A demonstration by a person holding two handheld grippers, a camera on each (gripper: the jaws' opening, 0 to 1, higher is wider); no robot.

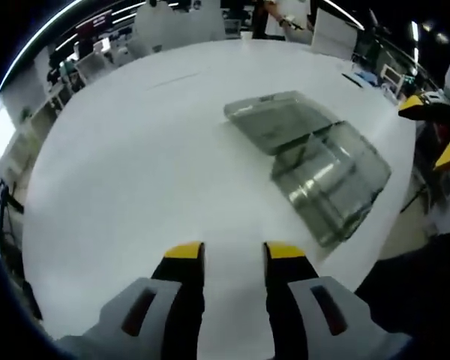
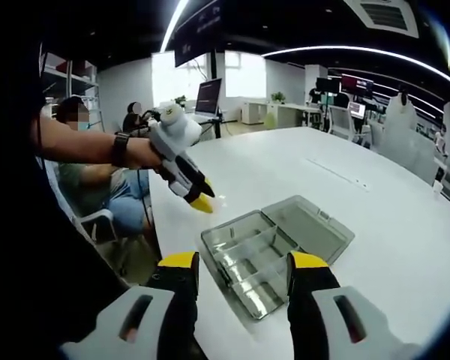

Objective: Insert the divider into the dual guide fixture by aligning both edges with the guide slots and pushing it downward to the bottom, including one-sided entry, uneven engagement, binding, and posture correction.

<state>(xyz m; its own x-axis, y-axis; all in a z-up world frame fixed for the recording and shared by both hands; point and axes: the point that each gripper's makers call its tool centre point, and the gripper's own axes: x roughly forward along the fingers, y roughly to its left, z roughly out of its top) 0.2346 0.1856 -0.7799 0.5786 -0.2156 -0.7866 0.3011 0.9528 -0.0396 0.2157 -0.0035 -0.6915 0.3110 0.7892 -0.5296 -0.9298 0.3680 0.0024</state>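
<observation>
— What does the fixture look like?

— It is a clear, grey-tinted plastic box (image 2: 251, 262) with its hinged lid (image 2: 309, 227) folded flat open beside it. In the right gripper view the tray part shows raised ribs running across its floor, splitting it into compartments. Whether a separate divider sits among them I cannot tell; the plastic is see-through and the ribs blur together.

— Where is it?

— On the white table (image 2: 375, 195), close to the near edge. In the right gripper view it lies just beyond the right gripper (image 2: 240, 270), between the lines of its two jaws, not touching them. In the left gripper view the box (image 1: 331, 180) sits far and to the right of the left gripper (image 1: 234, 251), well apart from it, with the lid (image 1: 277, 120) on the far side.

— And the grippers?

— The right one has its yellow-tipped jaws spread with nothing between them. The left one's jaws also stand apart over bare table, holding nothing. In the right gripper view the left gripper (image 2: 199, 196) hangs above the table's left edge, held by a hand (image 2: 146, 154) with a dark wristband (image 2: 120, 148).

— Anyone else?

— A seated person (image 2: 109, 187) at far left, behind that arm.
</observation>
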